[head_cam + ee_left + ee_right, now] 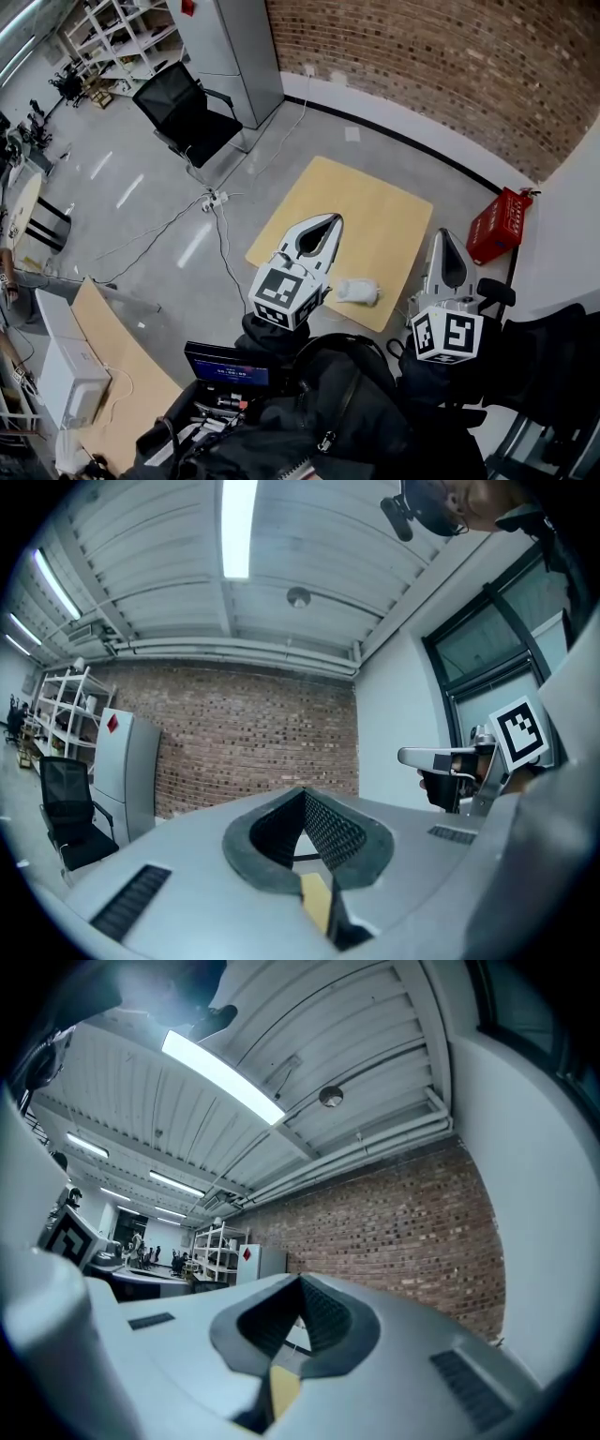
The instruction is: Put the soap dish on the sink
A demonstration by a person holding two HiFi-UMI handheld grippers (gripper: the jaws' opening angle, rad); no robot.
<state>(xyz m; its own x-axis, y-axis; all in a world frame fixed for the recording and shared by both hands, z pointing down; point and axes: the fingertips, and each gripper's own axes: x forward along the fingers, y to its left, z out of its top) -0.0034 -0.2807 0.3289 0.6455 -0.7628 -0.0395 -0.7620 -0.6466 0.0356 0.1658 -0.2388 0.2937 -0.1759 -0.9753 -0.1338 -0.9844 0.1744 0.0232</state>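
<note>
A person holds two pairs of tongs out level over a grey concrete floor (pixel 141 216), with the job of putting a soap dish on a sink apparently not yet begun. The left tongs (pixel 330 220) are closed with nothing between them, their dark ribbed pads meeting at the tip in the left gripper view (pixel 303 795). The right tongs (pixel 444 234) are likewise closed and empty, their smooth grey shells tapering to a point in the right gripper view (pixel 300 1281). The only likely candidate for the soap dish is a small white object (pixel 357 292), soft-edged and roughly oblong, too small to identify with certainty. It lies near the front edge of a flat square tan board (pixel 375 206), below and between the two tongs and touched by neither. No sink shows in any view, so the picking up, the carrying and the setting down all appear to remain. A red slatted plastic basket (pixel 497 225) sits to the right of the board beside a white wall. A black mesh-backed office chair (pixel 187 117) stands far to the left, and a rough red brick wall (pixel 422 66) closes the far side of the room.
</note>
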